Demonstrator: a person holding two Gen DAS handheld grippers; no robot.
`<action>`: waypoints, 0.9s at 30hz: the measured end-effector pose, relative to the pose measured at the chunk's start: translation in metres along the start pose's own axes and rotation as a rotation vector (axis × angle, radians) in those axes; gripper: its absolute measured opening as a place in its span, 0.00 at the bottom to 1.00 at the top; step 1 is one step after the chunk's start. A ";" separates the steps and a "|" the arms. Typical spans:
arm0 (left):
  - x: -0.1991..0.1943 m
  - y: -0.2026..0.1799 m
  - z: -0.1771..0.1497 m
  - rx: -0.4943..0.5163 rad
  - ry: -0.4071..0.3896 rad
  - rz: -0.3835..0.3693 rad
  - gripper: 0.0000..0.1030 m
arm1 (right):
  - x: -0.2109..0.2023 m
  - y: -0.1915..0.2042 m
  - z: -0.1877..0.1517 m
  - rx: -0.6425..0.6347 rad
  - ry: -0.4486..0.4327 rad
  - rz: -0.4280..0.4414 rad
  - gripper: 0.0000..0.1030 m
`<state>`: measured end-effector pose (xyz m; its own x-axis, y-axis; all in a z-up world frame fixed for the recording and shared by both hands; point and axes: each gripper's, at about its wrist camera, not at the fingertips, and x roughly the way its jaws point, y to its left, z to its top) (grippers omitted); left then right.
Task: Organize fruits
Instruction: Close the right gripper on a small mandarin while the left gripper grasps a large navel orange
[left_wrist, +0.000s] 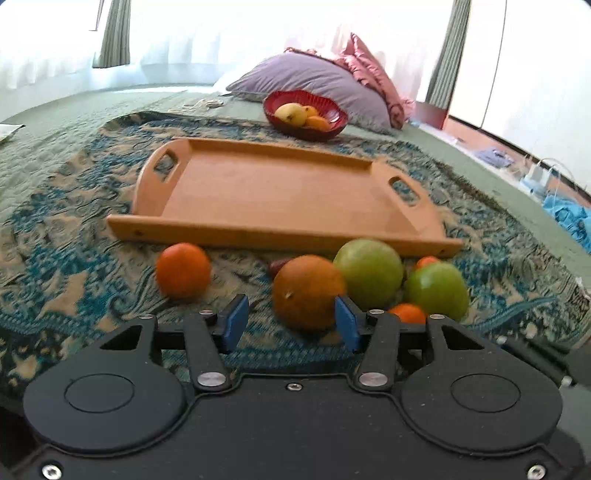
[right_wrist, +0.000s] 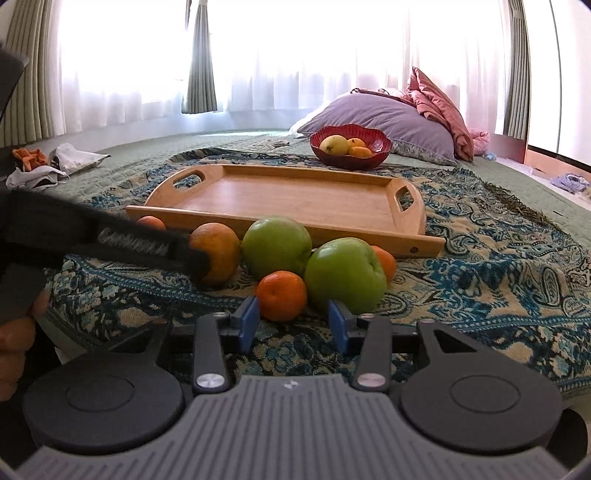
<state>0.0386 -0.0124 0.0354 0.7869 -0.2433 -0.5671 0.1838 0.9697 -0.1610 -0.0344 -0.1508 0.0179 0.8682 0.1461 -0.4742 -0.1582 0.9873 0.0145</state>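
Smooth wooden tray (right_wrist: 295, 195); woven patterned cloth (right_wrist: 480, 258); glossy apples (right_wrist: 345, 273).

A patterned blue-and-beige throw (right_wrist: 498, 254) is spread over a green quilted bedcover (right_wrist: 140, 158). At about 1 o'clock in the right wrist view, a lilac pillow (right_wrist: 388, 118) is propped, with a pink pillow (right_wrist: 439, 107) leaned against its right side. White sheer curtains (right_wrist: 295, 55) and grey-green drapes (right_wrist: 201, 59) are hung along the far wall. At 10 o'clock, crumpled white and orange cloths (right_wrist: 40, 164) are scattered. Blue fabric (left_wrist: 570, 218) is seen at 3 o'clock in the left wrist view.
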 end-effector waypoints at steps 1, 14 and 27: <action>0.002 0.001 0.001 -0.006 -0.011 -0.019 0.47 | 0.000 0.001 -0.001 0.002 -0.001 0.001 0.48; 0.024 0.007 0.001 -0.053 -0.034 -0.062 0.46 | 0.017 0.007 -0.002 0.014 -0.008 0.003 0.40; 0.034 0.016 0.003 -0.139 -0.013 -0.091 0.47 | 0.025 0.006 -0.003 0.003 -0.026 0.025 0.37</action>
<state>0.0700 -0.0051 0.0155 0.7783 -0.3290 -0.5349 0.1720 0.9309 -0.3222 -0.0156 -0.1415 0.0032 0.8759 0.1721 -0.4507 -0.1783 0.9835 0.0290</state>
